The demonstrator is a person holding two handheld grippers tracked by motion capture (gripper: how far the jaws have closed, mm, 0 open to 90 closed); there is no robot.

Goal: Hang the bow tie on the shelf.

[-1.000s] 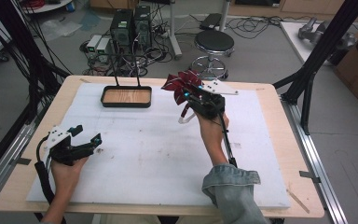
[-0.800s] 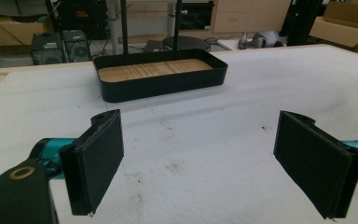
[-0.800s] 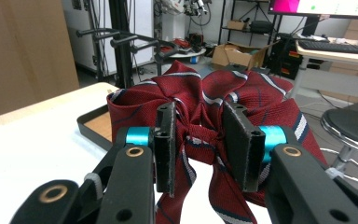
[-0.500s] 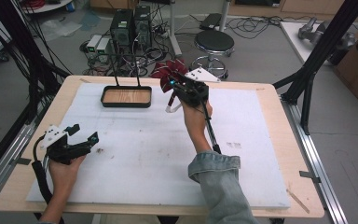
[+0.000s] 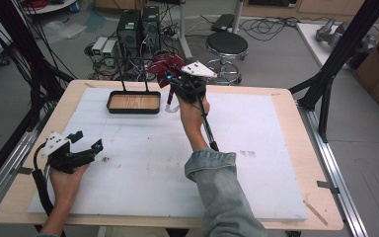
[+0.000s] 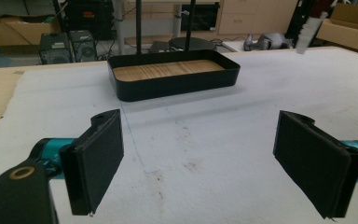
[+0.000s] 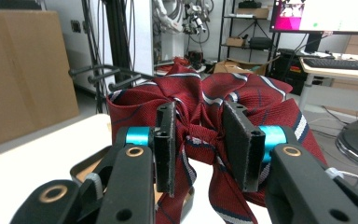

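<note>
Meanwhile right tool (image 7: 199, 147) clamps red bow (image 7: 200, 107) near tray (image 5: 133, 102); left tool (image 6: 198, 161) wide.

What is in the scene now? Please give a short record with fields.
held item: red striped bow tie
right tool: shut on the bow tie's knot, raised near the tray
left tool: open, holding nothing, low over the white mat
tray: black, wooden bottom, nothing inside, at the mat's far edge

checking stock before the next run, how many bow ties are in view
1. A red striped bow tie is pinched in the right claw, near the black tray. Others may lie hidden.
</note>
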